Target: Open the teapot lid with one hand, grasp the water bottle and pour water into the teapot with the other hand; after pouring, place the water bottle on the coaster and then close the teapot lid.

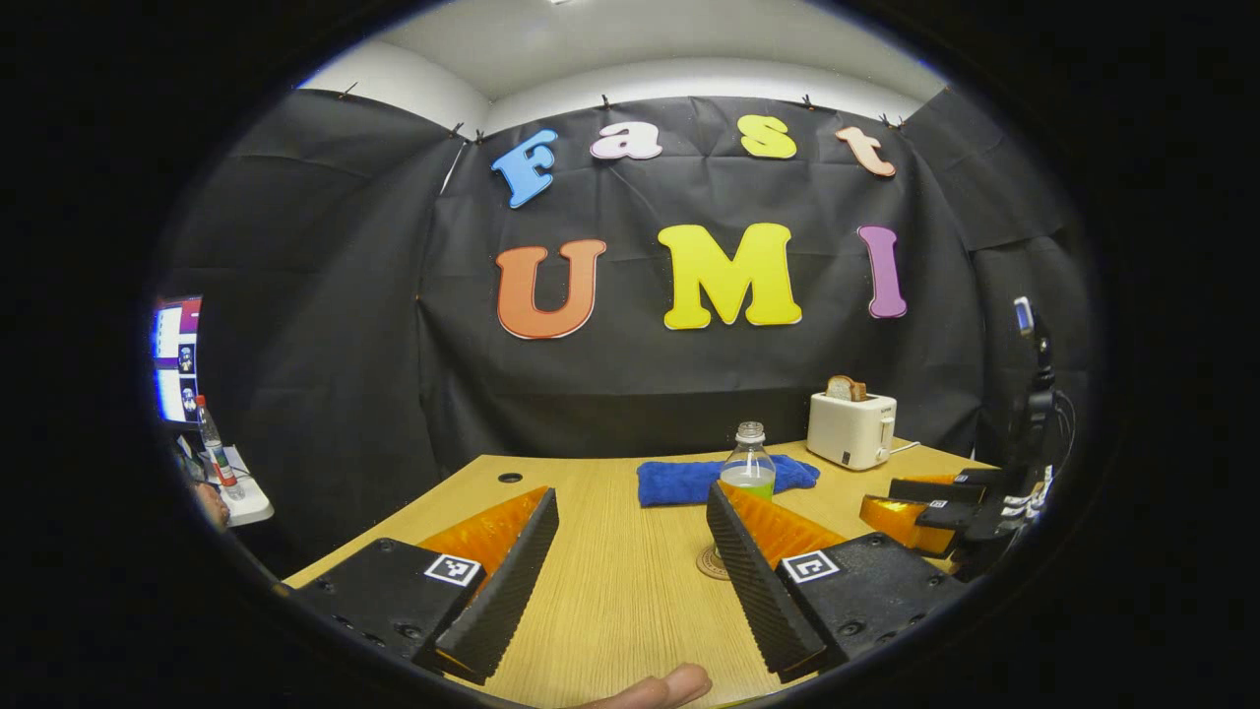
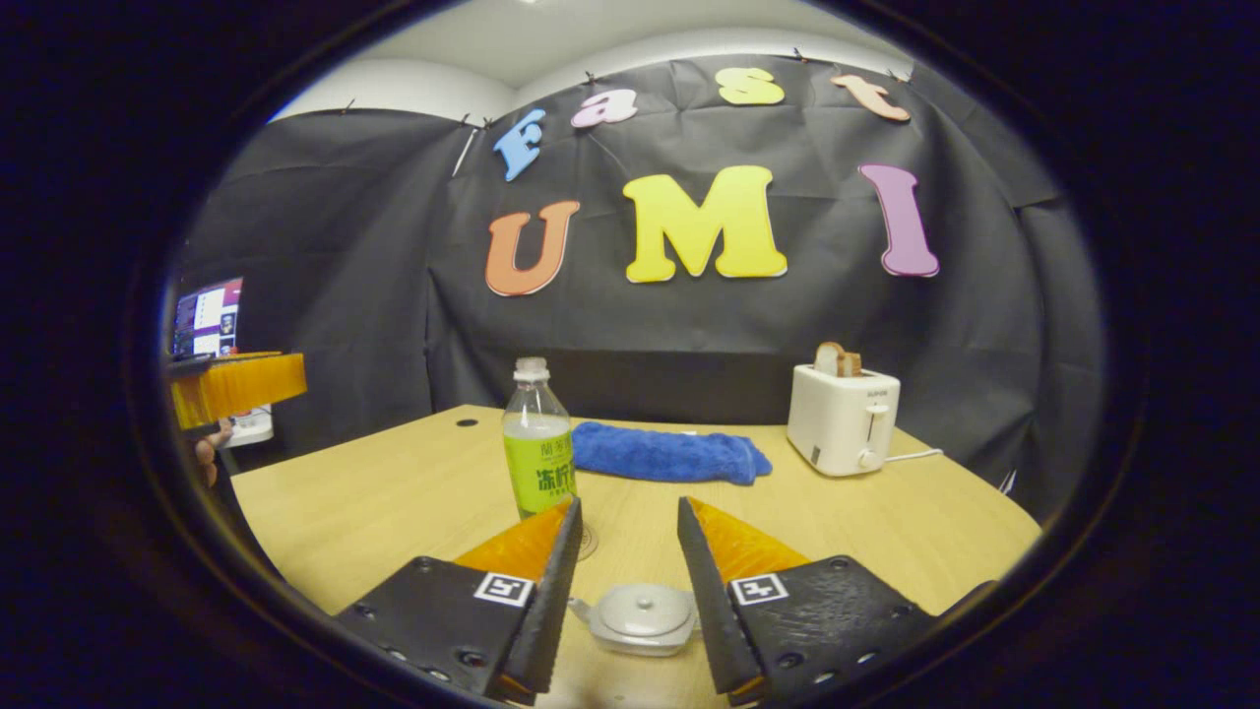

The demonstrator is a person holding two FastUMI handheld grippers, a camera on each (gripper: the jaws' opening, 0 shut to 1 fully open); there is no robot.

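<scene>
Teapot (image 2: 640,616) sits between the parted right fingers (image 2: 551,581); lower them squarely onto its lid knob. Left fingers (image 1: 512,571) spread, empty.

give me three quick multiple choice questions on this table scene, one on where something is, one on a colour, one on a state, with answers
1. Where does the water bottle stand?
A. on a coaster
B. on the blue cloth
C. on top of the toaster

2. What colour is the cloth on the table?
A. red
B. blue
C. white

3. How is the teapot lid?
A. on the pot
B. off, lying on the table
C. held up by the right gripper

Answers:
1 A, the bottle's base sits on the round coaster in the right gripper view.
2 B, the folded cloth beside the toaster is blue.
3 A, the lid covers the pot, between the open fingers of the right gripper, untouched.
</scene>
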